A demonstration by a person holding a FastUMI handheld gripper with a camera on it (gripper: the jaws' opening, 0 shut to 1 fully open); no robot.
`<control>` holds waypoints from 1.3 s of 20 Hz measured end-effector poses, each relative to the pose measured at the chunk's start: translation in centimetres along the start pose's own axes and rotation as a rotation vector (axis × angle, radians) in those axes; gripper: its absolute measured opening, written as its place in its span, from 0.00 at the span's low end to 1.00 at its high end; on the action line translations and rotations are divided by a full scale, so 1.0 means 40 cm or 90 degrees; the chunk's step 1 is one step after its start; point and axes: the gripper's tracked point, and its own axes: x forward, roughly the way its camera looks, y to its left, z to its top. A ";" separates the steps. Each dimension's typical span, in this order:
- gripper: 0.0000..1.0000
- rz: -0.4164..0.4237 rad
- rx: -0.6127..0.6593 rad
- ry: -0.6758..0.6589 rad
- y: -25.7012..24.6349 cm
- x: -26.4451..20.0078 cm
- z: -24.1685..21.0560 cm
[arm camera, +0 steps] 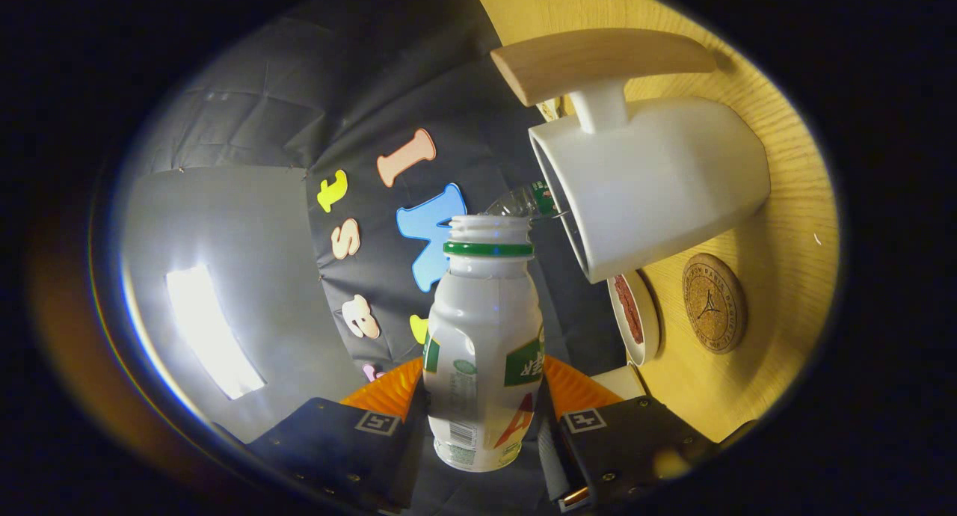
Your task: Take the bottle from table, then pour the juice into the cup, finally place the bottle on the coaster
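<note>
Spillage is the main risk as things stand: the bottle [484, 344] is uncapped, its open mouth with the green neck ring sits in the middle of the frame, just beside the rim of the white cup [649, 183] at upper right but, as far as I can judge, not yet clearly over the opening. If the roll goes further before the mouth is above the cup, juice would likely run down the cup's outer wall or onto the worktop [777, 329]. A knock of the neck against the rim could shove the cup, and its wooden handle [598, 61] might make it unsteady. A slip is also possible, since the bottle is smooth and narrows at the waist, so it could slide or turn in the grip as weight shifts. The tongs [484, 426] at bottom centre are clamped on the bottle's lower body, one finger [351, 441] on each side, both pressing on it. The whole view is rolled, with the worktop running up the right side, so I judge the hand holding the tongs is turned well over to tip the bottle toward the cup. The cork coaster [714, 303] lies on the worktop at right, beside a small white dish [635, 318], below the cup in the frame.
</note>
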 end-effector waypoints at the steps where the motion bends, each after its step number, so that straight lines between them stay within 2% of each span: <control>1: 0.65 0.000 0.003 -0.001 -0.002 0.000 0.000; 26: 0.64 -0.008 -0.001 0.003 -0.002 0.002 -0.006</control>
